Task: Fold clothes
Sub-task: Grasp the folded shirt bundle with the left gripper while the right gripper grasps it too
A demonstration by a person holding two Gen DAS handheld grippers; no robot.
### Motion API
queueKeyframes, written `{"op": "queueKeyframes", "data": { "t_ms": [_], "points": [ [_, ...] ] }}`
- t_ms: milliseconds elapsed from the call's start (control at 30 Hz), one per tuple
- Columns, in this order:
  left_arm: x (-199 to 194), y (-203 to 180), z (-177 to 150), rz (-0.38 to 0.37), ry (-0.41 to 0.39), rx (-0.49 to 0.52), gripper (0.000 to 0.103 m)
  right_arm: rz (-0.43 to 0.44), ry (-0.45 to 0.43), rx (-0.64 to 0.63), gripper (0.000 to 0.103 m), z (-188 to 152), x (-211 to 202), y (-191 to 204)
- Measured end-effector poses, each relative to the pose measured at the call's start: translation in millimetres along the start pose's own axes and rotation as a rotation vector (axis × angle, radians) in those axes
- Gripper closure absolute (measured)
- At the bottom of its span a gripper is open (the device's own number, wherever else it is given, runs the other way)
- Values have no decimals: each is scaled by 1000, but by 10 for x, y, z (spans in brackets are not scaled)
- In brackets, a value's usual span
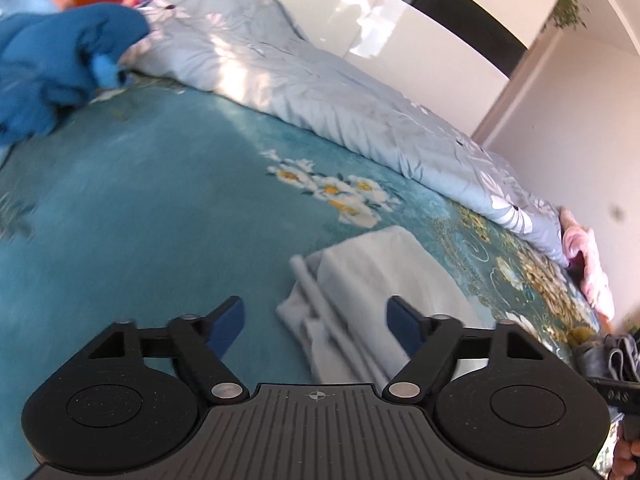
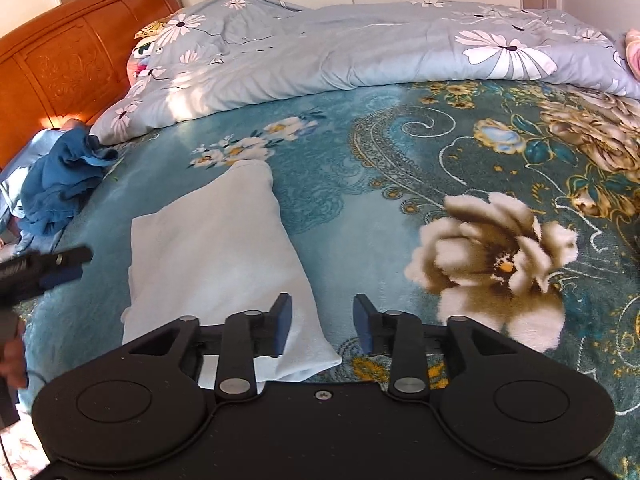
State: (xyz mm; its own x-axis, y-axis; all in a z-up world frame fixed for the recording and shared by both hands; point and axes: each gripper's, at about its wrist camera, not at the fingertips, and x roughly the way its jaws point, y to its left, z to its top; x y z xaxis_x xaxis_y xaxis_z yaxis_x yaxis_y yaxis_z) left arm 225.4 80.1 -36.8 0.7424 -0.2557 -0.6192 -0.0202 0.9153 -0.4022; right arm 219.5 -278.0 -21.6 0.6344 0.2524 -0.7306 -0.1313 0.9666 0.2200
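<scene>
Teal floral blanket (image 2: 400,168) covers the bed. Left gripper (image 1: 316,322) hangs with jaws apart over a folded white garment (image 1: 372,280); right gripper (image 2: 322,324), also apart, is at its near corner. Farther off, a crumpled blue garment (image 2: 60,184) lies beside the grey duvet (image 2: 320,52).

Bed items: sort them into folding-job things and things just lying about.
Job: white folded garment, crumpled blue garment, left gripper, right gripper.
Lying about: grey floral quilt, teal blanket, pink cloth, wooden headboard.
</scene>
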Motion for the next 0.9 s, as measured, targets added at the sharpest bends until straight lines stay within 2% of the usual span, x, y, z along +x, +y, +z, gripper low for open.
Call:
{"op": "queueKeyframes", "data": {
  "t_ms": [100, 200, 300, 500, 667, 700, 733, 767, 833, 867, 900],
  "points": [
    [208, -70, 99, -18, 27, 38, 21, 0, -1, 25, 60, -41, 38, -21],
    [430, -25, 163, -82, 57, -1, 19, 21, -18, 87, 54, -150, 72, -80],
    [679, 61, 192, -85, 93, -42, 19, 46, -43, 188, 52, -339, 114, -182],
    [1071, 74, 220, -116, 180, 3, 19, 128, -89, 412, 51, -709, 193, -317],
    [1145, 104, 211, -127, 149, -40, 19, 213, -105, 486, 50, -779, 290, -180],
    [1137, 103, 207, -136, 146, -47, 32, 228, -104, 493, 50, -793, 307, -141],
    [1134, 95, 195, -142, 150, -49, 53, 235, -107, 497, 50, -805, 317, -104],
    [1122, 89, 171, -134, 148, -52, 58, 239, -109, 504, 50, -816, 323, -71],
    [1058, 90, 121, -127, 114, -58, 78, 265, -107, 533, 50, -832, 330, -41],
    [1026, 90, 96, -124, 97, -62, 82, 279, -102, 542, 57, -829, 333, -34],
    [983, 95, 69, -125, 80, -79, 89, 285, -97, 541, 74, -818, 334, -28]
  ]
}}
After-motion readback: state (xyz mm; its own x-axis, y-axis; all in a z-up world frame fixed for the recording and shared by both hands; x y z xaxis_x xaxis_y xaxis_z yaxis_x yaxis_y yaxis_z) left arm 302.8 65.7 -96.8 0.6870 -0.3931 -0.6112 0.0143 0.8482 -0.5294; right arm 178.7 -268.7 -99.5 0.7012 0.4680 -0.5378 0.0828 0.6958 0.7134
